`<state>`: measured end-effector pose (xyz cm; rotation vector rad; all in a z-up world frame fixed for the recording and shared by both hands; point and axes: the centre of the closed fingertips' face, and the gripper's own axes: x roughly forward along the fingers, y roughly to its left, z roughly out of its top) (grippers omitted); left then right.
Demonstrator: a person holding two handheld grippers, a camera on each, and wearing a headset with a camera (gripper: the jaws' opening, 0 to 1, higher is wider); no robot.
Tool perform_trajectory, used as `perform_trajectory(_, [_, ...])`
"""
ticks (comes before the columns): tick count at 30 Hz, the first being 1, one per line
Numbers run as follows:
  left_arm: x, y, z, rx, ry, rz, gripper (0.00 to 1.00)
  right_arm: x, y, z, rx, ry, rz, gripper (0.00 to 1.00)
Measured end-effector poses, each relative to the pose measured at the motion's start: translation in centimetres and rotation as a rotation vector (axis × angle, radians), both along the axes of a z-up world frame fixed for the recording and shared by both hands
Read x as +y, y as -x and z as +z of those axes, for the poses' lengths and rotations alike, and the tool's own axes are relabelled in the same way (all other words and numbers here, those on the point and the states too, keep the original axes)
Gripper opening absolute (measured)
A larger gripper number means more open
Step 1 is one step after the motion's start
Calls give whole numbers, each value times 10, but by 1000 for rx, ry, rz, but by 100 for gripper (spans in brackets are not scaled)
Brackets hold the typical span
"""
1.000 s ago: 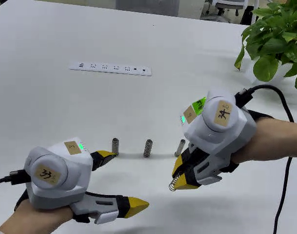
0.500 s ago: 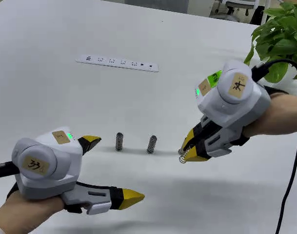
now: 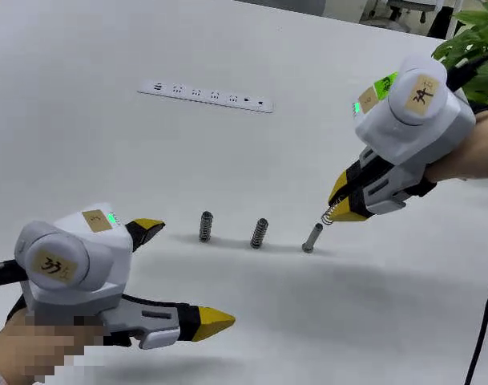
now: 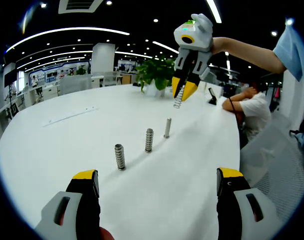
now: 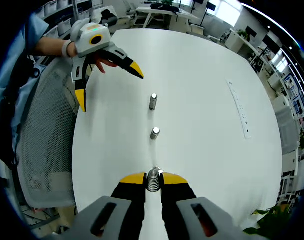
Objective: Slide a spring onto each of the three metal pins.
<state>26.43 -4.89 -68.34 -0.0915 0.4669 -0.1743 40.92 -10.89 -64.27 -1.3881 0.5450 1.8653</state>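
Three metal pins stand in a row on the white table. The left pin (image 3: 206, 227) and the middle pin (image 3: 260, 233) each carry a spring. The right pin (image 3: 312, 237) is bare. My right gripper (image 3: 340, 205) hovers just above and right of the bare pin, shut on a small spring (image 3: 328, 215) that hangs from its tips. In the right gripper view the spring (image 5: 153, 180) sits between the closed jaws, with two sprung pins (image 5: 154, 133) beyond. My left gripper (image 3: 182, 274) rests open near the front left, nothing between its fingers, and the bare pin (image 4: 167, 127) lies ahead of it.
A white power strip (image 3: 205, 95) lies flat further back on the table. A leafy green plant (image 3: 476, 32) stands at the far right corner. A seated person (image 4: 249, 107) shows beyond the table edge in the left gripper view.
My right gripper has lifted the spring from in front of the bare pin to just above and right of its top. The left gripper has hardly moved; the head camera shifted.
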Motion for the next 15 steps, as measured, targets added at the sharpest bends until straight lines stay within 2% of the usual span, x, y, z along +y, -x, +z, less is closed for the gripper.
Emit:
perform_trajectory(6, [1, 2, -1, 3, 5, 6, 100, 3, -6, -10, -12, 33, 17, 12])
perform_trajectory(15, [1, 5, -5, 13, 15, 10, 100, 9, -10, -20, -27, 50, 30, 12])
